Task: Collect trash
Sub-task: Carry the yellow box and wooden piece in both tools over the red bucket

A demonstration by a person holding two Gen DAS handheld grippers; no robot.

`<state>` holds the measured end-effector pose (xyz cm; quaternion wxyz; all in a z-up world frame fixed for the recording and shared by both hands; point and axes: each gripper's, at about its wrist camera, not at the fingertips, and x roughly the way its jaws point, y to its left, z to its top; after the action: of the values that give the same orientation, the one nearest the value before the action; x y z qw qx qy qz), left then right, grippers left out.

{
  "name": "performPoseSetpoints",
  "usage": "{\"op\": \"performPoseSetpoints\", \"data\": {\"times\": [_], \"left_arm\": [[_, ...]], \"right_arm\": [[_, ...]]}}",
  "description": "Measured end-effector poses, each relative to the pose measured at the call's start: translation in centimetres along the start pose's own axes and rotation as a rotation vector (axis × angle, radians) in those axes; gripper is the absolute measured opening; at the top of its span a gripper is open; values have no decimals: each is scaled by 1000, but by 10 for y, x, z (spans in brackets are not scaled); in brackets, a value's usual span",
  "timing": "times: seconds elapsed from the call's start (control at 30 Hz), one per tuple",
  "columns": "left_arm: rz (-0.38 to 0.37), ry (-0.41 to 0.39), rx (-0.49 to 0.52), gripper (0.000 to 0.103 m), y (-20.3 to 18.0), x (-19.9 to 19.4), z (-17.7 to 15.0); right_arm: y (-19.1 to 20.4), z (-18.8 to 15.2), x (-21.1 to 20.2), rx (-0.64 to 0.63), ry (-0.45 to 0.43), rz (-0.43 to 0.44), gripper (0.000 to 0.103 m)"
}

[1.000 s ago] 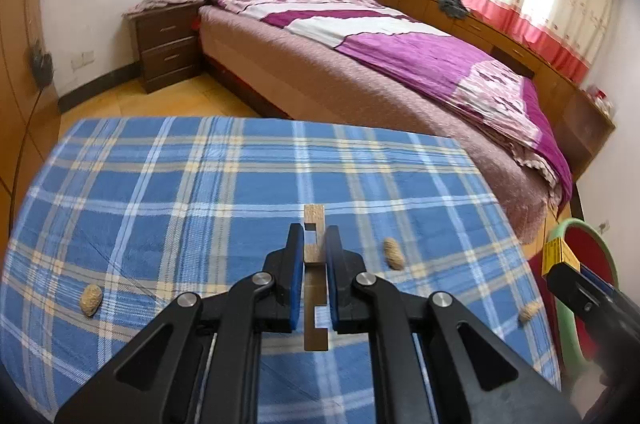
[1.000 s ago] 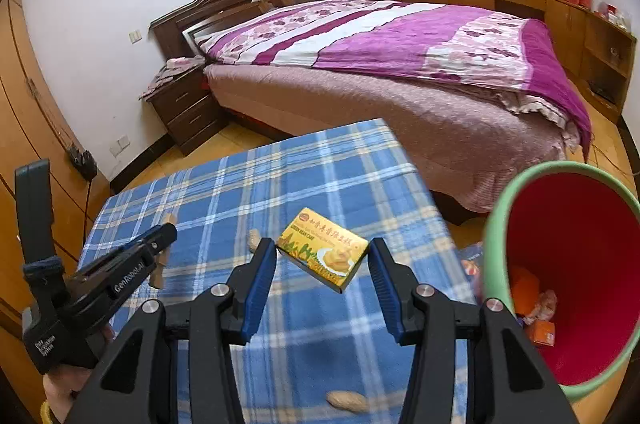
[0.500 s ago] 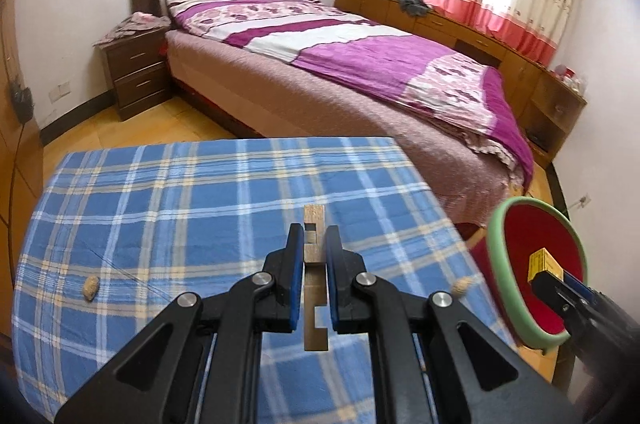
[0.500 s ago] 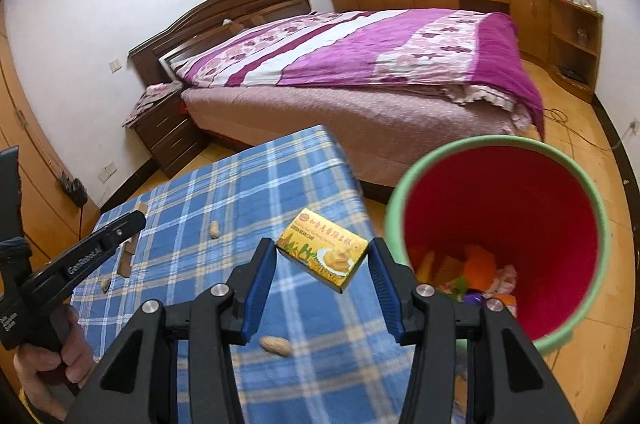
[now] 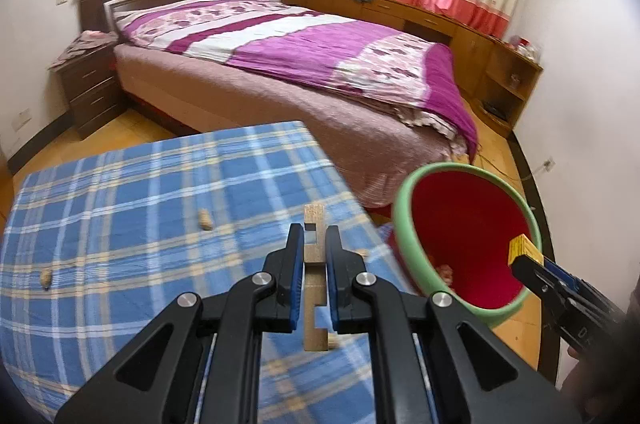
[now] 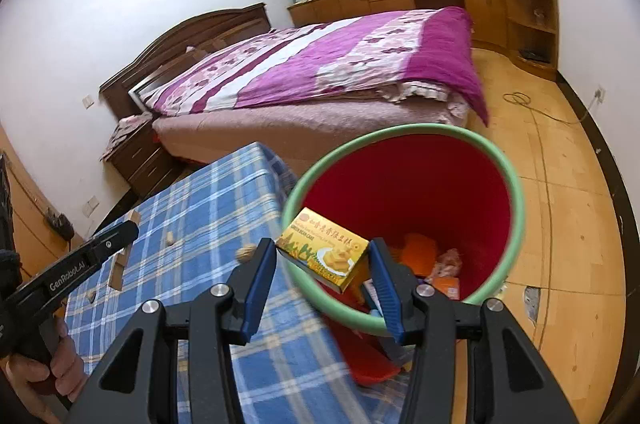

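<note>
My left gripper (image 5: 313, 244) is shut on a notched wooden piece (image 5: 314, 256), held above the blue plaid table (image 5: 120, 224) near its right edge. My right gripper (image 6: 323, 256) is shut on a yellow cake box (image 6: 324, 254), which hangs over the near rim of a red bin with a green rim (image 6: 420, 199). The left wrist view shows the same bin (image 5: 464, 236) to the right of the table, with the yellow box (image 5: 522, 250) at its far side. Orange and pink wrappers (image 6: 436, 264) lie in the bin's bottom.
Peanut shells (image 5: 205, 220) (image 5: 46, 278) lie scattered on the tablecloth, one (image 6: 245, 252) near the table's edge by the bin. A bed with a purple quilt (image 5: 320, 63) stands beyond the table. A nightstand (image 5: 88, 83) is at the left. Bare wooden floor (image 6: 560, 203) surrounds the bin.
Both grippers have swung rightward from over the table toward the bin. The yellow box now hangs over the bin's rim, and the wooden piece has reached the table's right edge.
</note>
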<state>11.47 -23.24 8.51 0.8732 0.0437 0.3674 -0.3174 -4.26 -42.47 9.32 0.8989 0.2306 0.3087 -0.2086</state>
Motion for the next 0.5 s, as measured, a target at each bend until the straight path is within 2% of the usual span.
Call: {"op": "performPoseSetpoints", "data": {"times": [0.5], "left_arm": [[-72,72,121,10,-87,38,-13]], "right_arm": [[-77,-6,9,105,22,-24,52]]}}
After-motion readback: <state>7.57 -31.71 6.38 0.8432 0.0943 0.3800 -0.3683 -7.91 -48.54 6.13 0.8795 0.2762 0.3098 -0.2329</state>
